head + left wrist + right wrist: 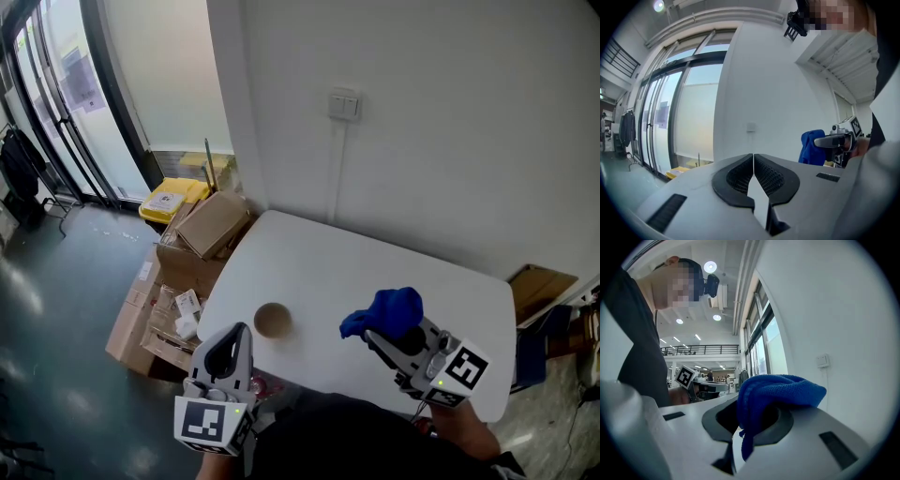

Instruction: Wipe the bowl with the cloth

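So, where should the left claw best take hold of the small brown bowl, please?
Probably its near rim, from above on the left: the small round brown bowl looks upright and open-topped on the white table, so one jaw can slip inside. The shut left claw must open first.

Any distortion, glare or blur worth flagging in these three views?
Head view: evenly lit, sharp, the bowl casting only a faint shadow. Left gripper view: fisheye bending, dark corners, windows washed out. Right gripper view: same fisheye, blue cloth crisp, ceiling lamps flaring.
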